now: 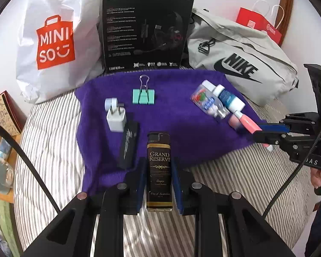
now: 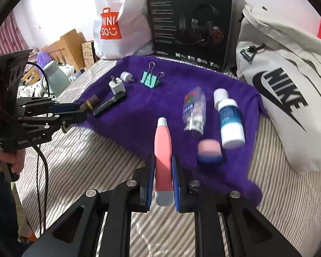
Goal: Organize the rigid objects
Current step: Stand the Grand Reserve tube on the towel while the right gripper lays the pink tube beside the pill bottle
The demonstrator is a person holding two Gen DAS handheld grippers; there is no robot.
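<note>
A towel lies spread on a striped bed. On it — left side — a charger plug sits just behind a flat case; a binder clip lies mid-rear. At right, two bottles (side by side) lie. Behind the towel stands a headset box, between a shopping bag and a Nike bag.

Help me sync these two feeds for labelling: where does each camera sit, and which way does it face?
Left wrist: sits on the left gripper, looking forward over the Grand Reserve lighter it grips toward the headset box; the right gripper and a hand show at right.
Right wrist: sits on the right gripper, looking forward over the pink tube it grips; the left gripper and a hand show at left.
Shared: purple towel, binder clip, Nike bag.
</note>
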